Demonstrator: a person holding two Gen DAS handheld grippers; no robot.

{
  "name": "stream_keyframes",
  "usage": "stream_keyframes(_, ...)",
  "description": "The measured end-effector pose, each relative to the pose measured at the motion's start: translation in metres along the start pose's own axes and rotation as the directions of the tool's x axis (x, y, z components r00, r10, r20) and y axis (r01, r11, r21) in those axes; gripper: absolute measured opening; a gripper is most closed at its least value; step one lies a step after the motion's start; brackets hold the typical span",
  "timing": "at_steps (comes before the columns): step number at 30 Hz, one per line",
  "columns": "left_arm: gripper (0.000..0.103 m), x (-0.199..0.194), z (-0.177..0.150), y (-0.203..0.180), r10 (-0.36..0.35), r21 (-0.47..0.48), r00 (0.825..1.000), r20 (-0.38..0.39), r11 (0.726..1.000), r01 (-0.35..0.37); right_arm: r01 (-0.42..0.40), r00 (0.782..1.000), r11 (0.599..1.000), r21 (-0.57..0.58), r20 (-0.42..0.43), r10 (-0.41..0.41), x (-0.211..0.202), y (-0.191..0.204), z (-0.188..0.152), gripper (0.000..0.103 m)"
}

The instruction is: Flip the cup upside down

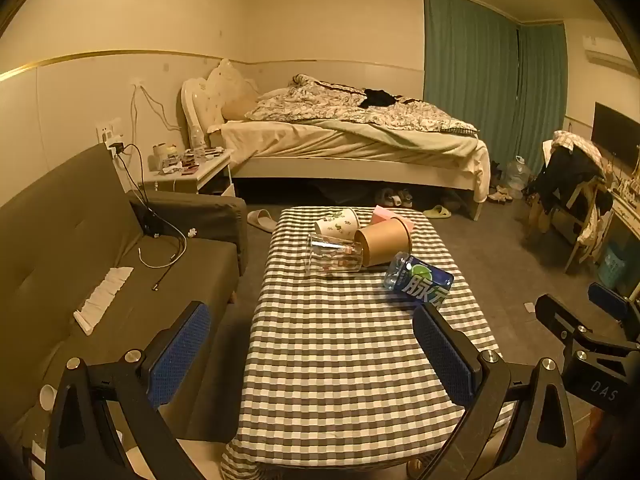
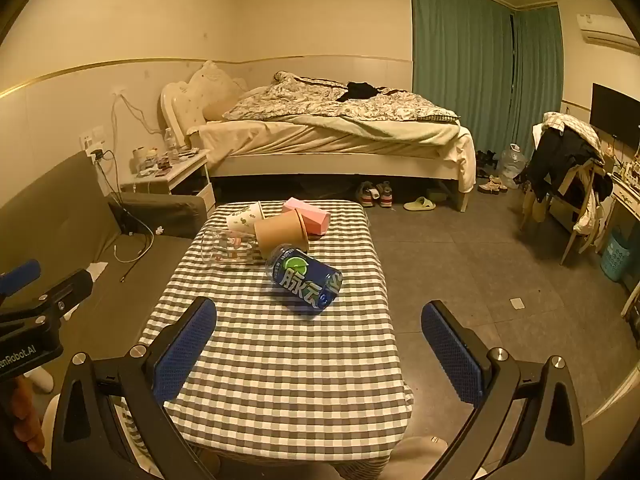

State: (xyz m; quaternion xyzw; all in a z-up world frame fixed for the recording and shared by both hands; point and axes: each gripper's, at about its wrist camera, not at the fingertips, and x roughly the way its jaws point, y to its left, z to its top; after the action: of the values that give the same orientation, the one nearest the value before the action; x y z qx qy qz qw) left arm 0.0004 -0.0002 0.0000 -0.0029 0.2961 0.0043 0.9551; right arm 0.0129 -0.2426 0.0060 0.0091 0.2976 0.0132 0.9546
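Observation:
Several cups lie on their sides at the far end of a checked table (image 1: 340, 360) (image 2: 280, 380): a clear glass cup (image 1: 334, 254) (image 2: 228, 250), a brown paper cup (image 1: 384, 240) (image 2: 282, 232), a white patterned cup (image 1: 338, 220) (image 2: 244, 216) and a pink cup (image 1: 386, 214) (image 2: 310, 216). A blue bottle (image 1: 418, 278) (image 2: 306, 276) lies nearer. My left gripper (image 1: 312, 350) is open and empty over the table's near end. My right gripper (image 2: 318, 348) is open and empty, well short of the bottle.
A grey sofa (image 1: 120, 280) with cables stands left of the table. A bed (image 1: 352, 140) and nightstand (image 1: 192, 168) are behind. A chair with clothes (image 2: 568, 184) stands at the right. The other gripper shows at the frame edge (image 1: 592, 336) (image 2: 36, 312).

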Motion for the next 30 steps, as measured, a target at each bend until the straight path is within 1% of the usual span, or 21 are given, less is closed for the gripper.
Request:
stream_keyframes(9, 0.103, -0.002, 0.001, -0.004, 0.001, 0.003, 1.000, 0.001, 1.000, -0.001, 0.003, 1.000, 1.000, -0.003, -0.001, -0.003, -0.001, 0.000, 0.001, 0.103)
stream_keyframes(10, 0.103, 0.002, 0.001, 0.005, 0.002, -0.001, 1.000, 0.002, 1.000, -0.002, 0.003, 1.000, 1.000, -0.003, -0.001, -0.003, -0.001, -0.001, 0.001, 0.103)
stream_keyframes(30, 0.103, 0.004, 0.000, 0.006, 0.006, -0.008, 1.000, -0.009, 1.000, -0.006, -0.007, 1.000, 1.000, -0.023, -0.011, 0.007, 0.001, 0.005, 0.001, 0.103)
